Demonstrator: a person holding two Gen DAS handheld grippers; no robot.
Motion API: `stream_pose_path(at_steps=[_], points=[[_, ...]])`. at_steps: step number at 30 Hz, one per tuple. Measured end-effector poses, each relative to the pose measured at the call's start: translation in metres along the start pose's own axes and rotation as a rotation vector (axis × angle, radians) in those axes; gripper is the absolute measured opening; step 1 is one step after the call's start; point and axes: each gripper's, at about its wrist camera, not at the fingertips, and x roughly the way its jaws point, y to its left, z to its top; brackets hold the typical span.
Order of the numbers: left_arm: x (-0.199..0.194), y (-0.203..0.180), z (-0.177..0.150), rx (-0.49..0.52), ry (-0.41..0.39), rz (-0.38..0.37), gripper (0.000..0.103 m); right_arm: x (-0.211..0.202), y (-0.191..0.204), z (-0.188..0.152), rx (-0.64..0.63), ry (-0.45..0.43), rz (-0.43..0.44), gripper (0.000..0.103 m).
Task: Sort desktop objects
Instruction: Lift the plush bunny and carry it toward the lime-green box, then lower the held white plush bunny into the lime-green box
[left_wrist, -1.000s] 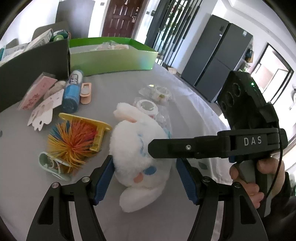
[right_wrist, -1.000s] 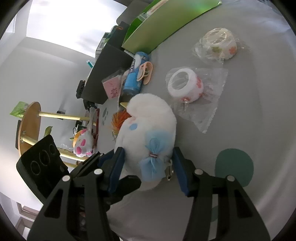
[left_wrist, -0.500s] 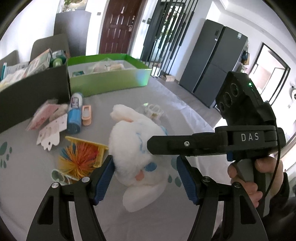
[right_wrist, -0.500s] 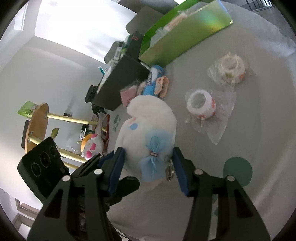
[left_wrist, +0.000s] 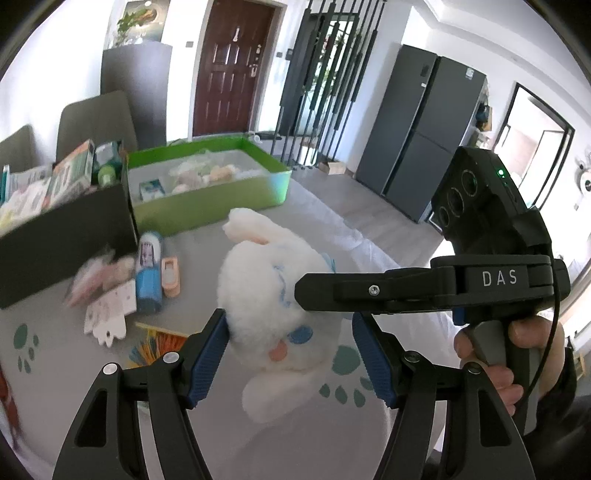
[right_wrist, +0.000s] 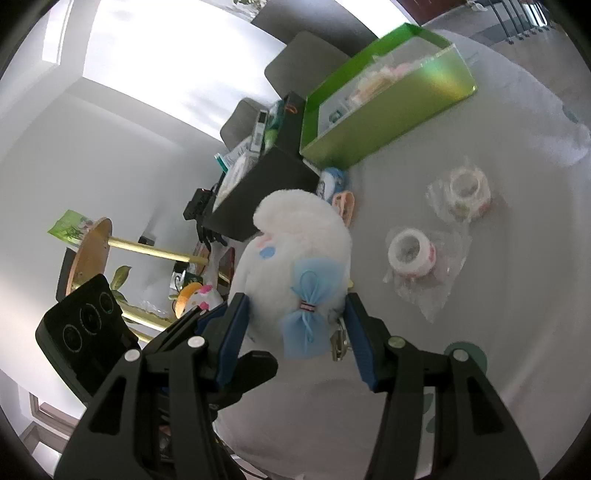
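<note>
Only thing I can actually read is "DAS" in pale capitals on the black body of the right gripper (left_wrist: 496, 278), which sits crosswise just past the left tool's fingertips. The blue tube (left_wrist: 148, 275) off to the left of the fingers has print on its label, but it's too blurry to make out.
</note>
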Motion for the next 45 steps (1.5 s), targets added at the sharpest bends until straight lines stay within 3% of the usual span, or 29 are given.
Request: stream_pose_path(at_steps=[27,45], points=[[0.021,-0.008,0.081,0.058,-0.047,-0.01,0.068,-0.034,0.002,0.071,0.003,-0.102,0.022,0.053],[0.024,-0.004,0.152,0.093,-0.141,-0.023,0.068,-0.06,0.025,0.136,-0.055,-0.223,0.01,0.053]])
